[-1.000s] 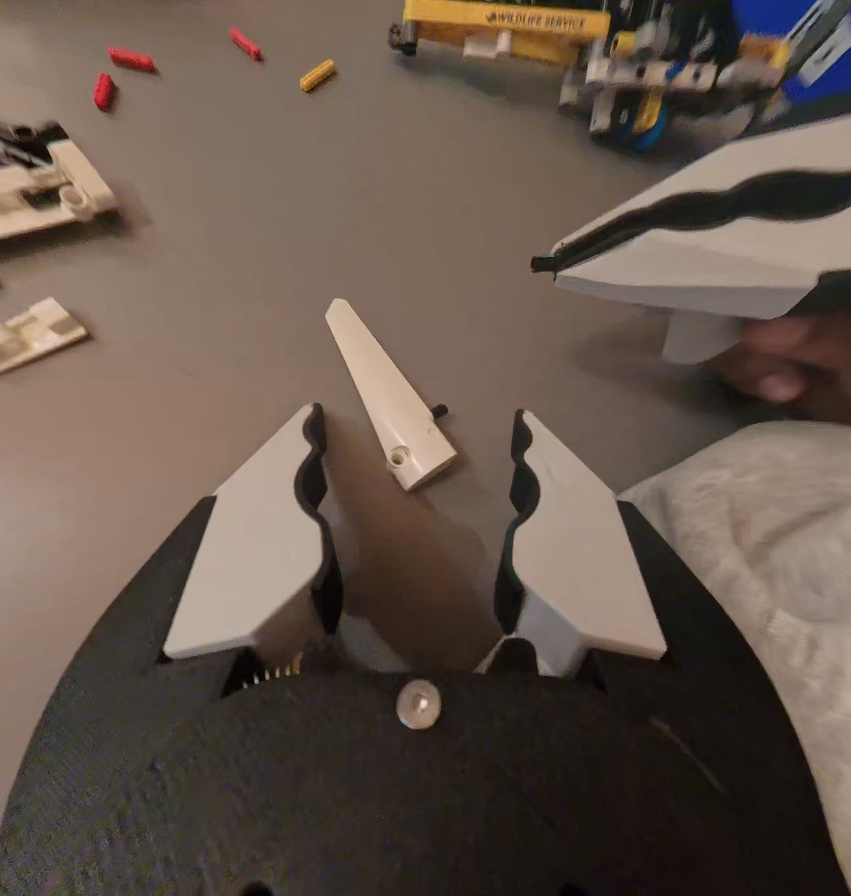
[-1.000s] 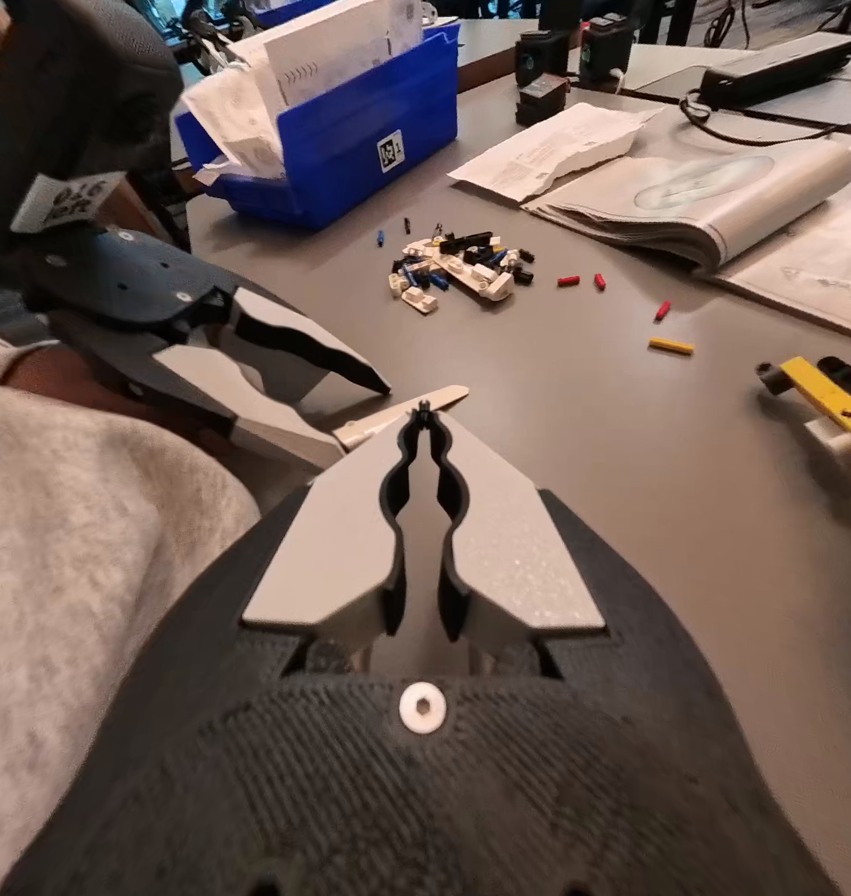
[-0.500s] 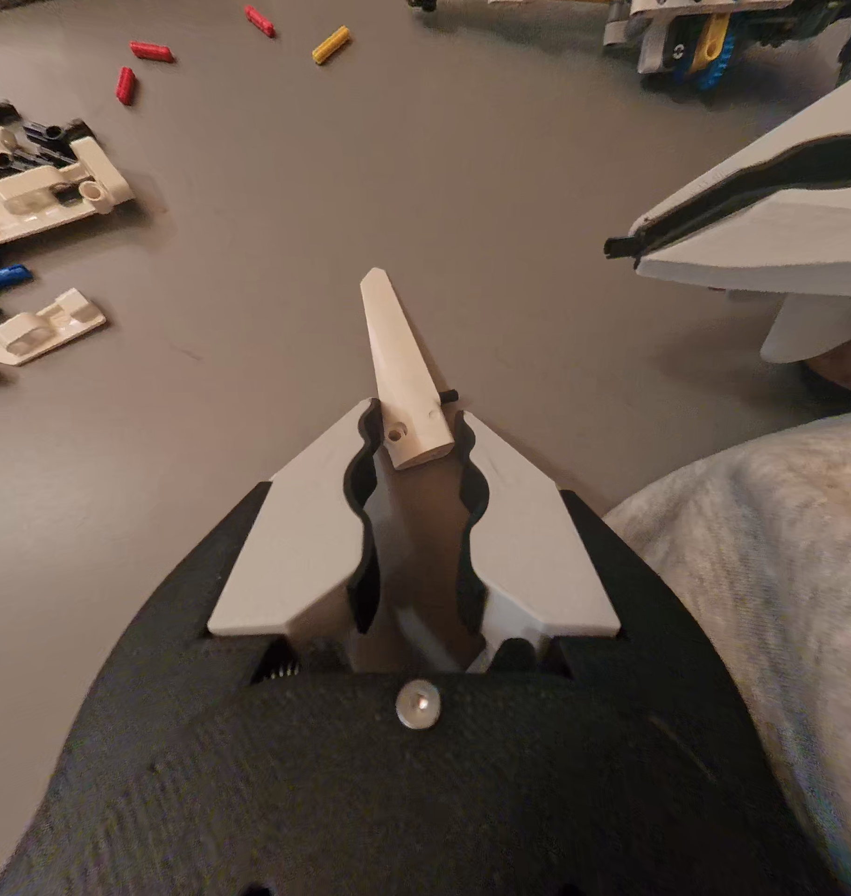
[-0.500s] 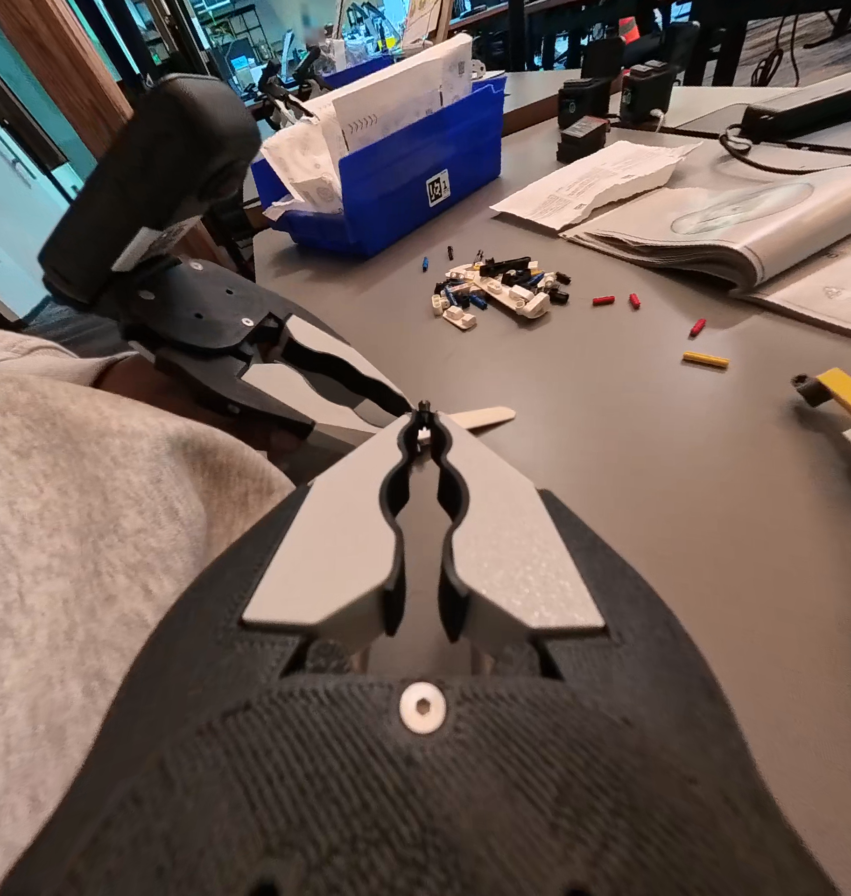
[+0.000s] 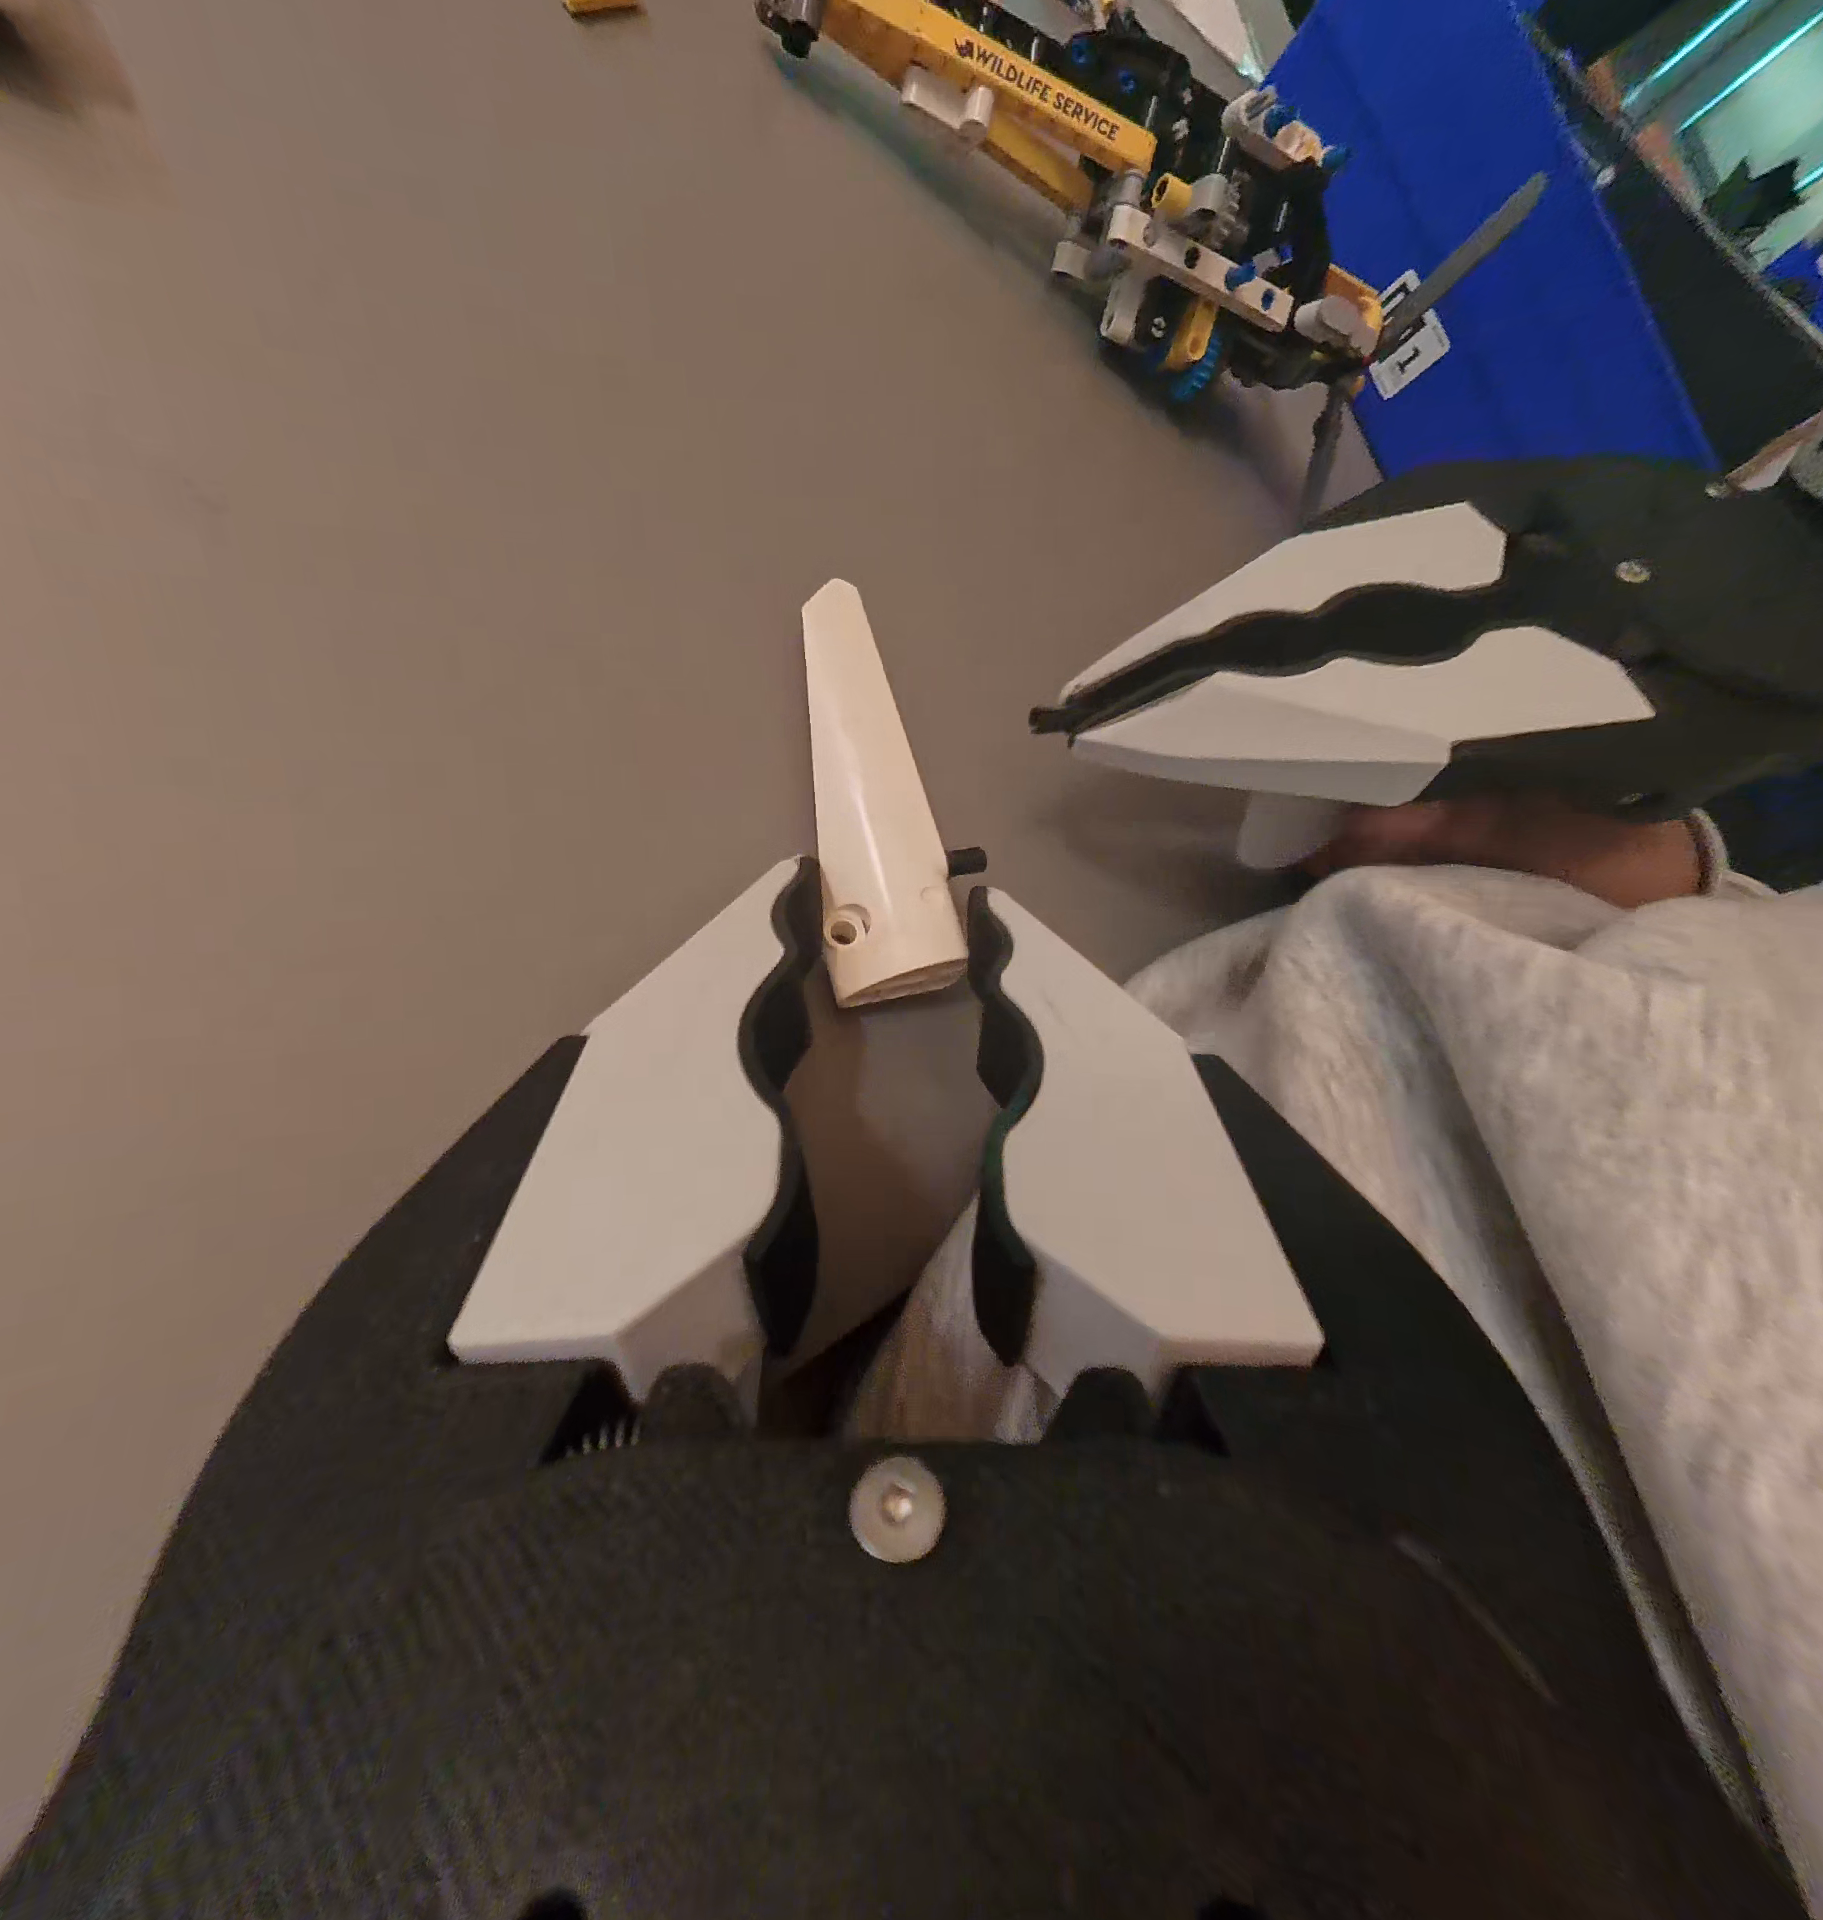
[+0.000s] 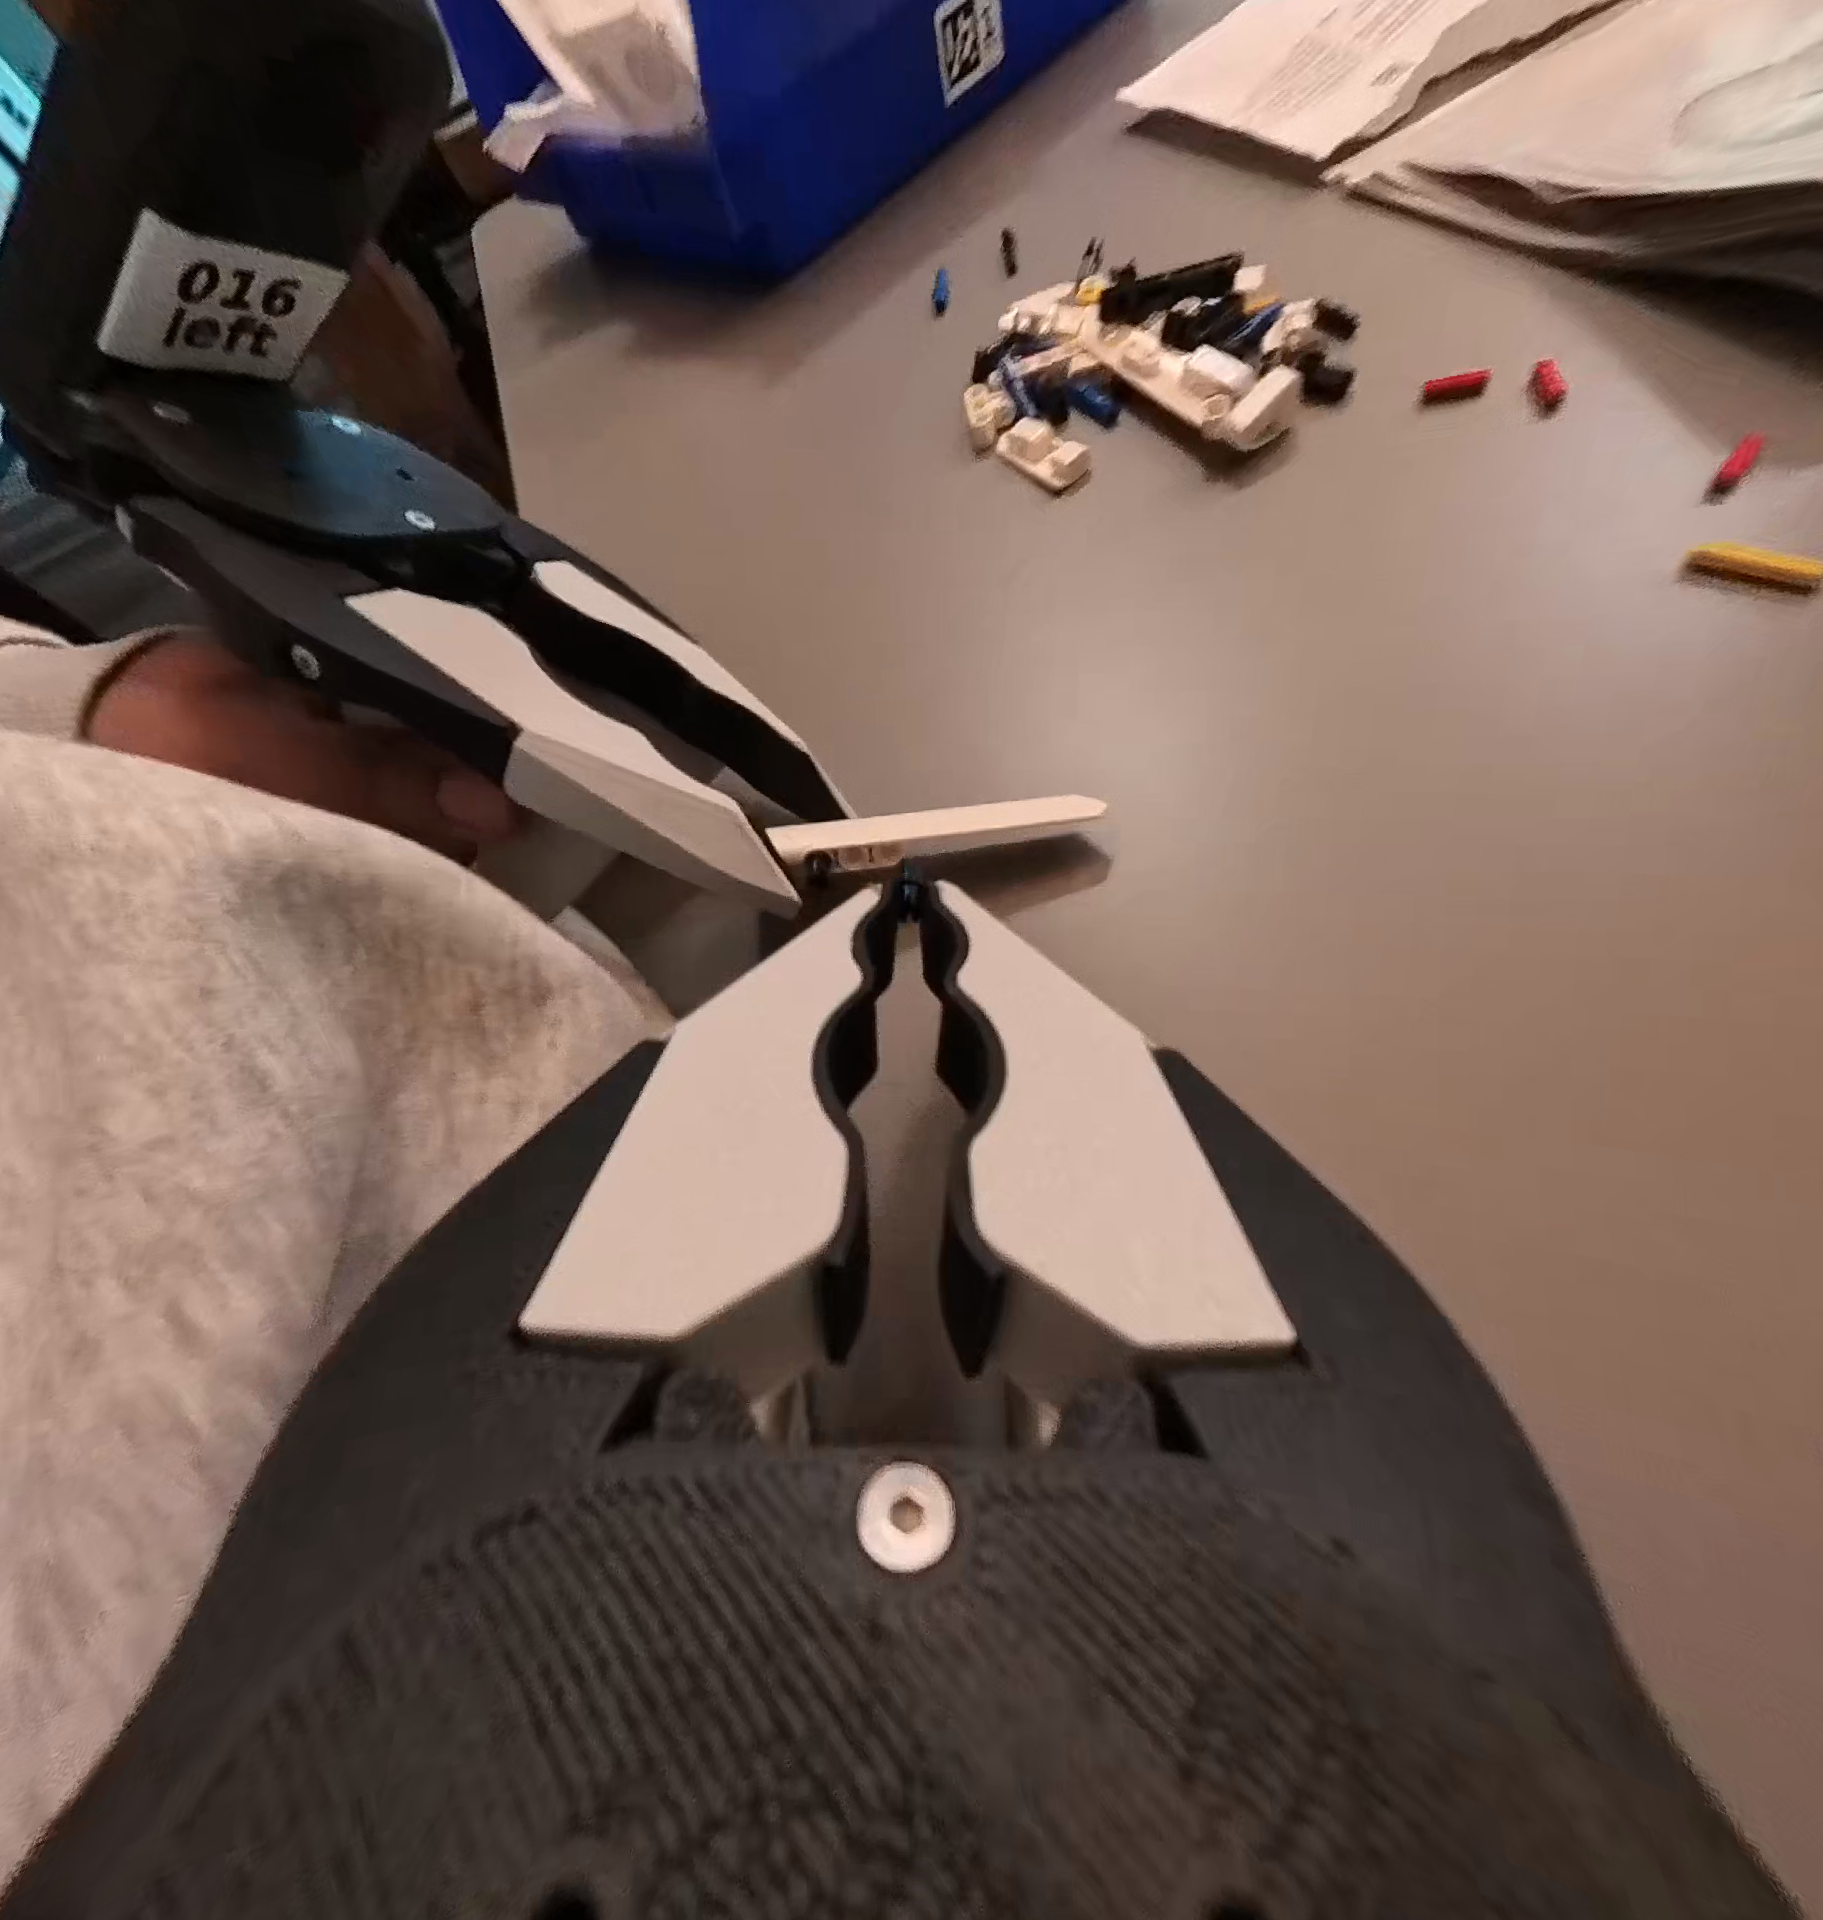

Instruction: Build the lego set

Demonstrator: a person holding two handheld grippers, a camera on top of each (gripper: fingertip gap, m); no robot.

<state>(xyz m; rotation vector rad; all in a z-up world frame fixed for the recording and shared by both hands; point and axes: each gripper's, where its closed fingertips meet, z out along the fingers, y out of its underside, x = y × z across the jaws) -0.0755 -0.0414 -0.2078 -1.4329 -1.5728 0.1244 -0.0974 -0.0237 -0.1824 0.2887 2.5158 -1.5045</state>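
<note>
Since a second ago we lift the blade [image 5: 865, 800], left fingers [image 5: 782, 914] clenched on it; right gripper [image 6: 909, 902] pinches a pin; model [image 5: 1146, 197], upper right, unfinished.

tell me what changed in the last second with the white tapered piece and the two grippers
The left gripper went from open around the white tapered piece lying on the table to shut on its wide end, and lifted it clear. The right gripper stayed shut on a small black pin, close beside the piece.
</note>
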